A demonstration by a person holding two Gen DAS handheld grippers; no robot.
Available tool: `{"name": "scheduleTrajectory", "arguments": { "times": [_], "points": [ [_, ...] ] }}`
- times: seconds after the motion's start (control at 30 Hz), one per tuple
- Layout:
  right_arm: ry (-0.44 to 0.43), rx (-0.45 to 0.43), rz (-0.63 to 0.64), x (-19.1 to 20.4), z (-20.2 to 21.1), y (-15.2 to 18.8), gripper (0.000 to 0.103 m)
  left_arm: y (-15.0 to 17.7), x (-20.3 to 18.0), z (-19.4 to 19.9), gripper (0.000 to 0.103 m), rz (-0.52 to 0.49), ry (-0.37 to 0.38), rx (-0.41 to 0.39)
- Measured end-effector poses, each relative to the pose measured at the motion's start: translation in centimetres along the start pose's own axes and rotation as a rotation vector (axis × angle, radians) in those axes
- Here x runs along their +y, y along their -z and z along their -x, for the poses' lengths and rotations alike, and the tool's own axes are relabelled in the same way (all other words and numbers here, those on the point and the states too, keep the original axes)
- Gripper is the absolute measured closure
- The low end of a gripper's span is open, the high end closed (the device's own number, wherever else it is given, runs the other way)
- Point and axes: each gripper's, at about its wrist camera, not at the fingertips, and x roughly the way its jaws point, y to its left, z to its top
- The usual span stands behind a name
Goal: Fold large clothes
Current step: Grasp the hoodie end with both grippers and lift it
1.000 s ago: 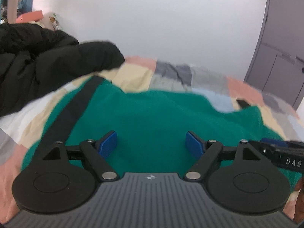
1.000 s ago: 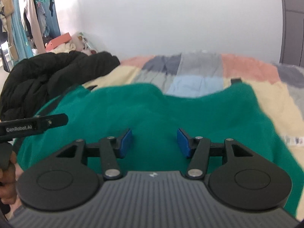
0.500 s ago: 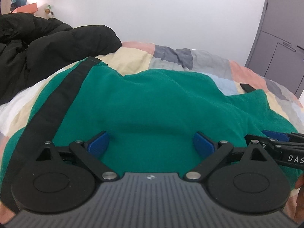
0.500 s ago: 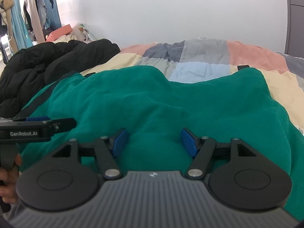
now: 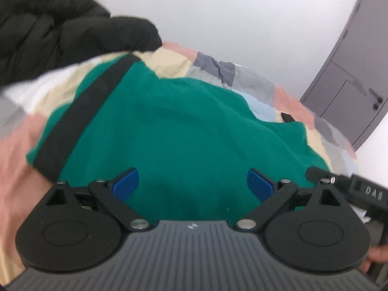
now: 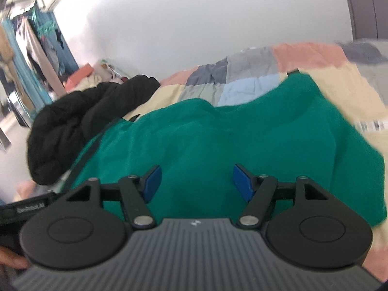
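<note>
A large green garment (image 5: 184, 131) with a black band (image 5: 80, 121) along its left edge lies spread on a patchwork bedspread; it also shows in the right wrist view (image 6: 230, 140). My left gripper (image 5: 192, 184) is open and empty, just above the garment's near part. My right gripper (image 6: 196, 181) is open and empty above the same garment. The right gripper's body shows at the right edge of the left wrist view (image 5: 359, 189). The left gripper's body shows at the left edge of the right wrist view (image 6: 26, 209).
A black padded jacket (image 5: 60, 29) is heaped at the bed's far left, also in the right wrist view (image 6: 84, 111). The patchwork bedspread (image 6: 254, 72) lies under everything. A white wall stands behind the bed. A grey door (image 5: 351, 77) is at the right. Clothes hang at far left (image 6: 36, 48).
Both views have tilted and blurred. The left gripper has lifted and swung left; the right gripper has tilted and pulled up. Both stay open and empty.
</note>
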Motion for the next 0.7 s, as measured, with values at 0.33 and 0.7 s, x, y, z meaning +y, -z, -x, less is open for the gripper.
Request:
{"name": "scheduleTrajectory", "arguments": {
  "times": [0.33,0.7],
  "points": [
    [-0.139,0.132,-0.197,-1.1,-0.7,2.4,0.018,1.3,2.9,-0.4,0.005,0.240,0.014,0.059],
    [-0.214,0.219,-0.461,-3.6,-3.9,4.3,0.000,1.3,5.9,-1.1,0.005,0.402,0.026,0.096]
  ]
}}
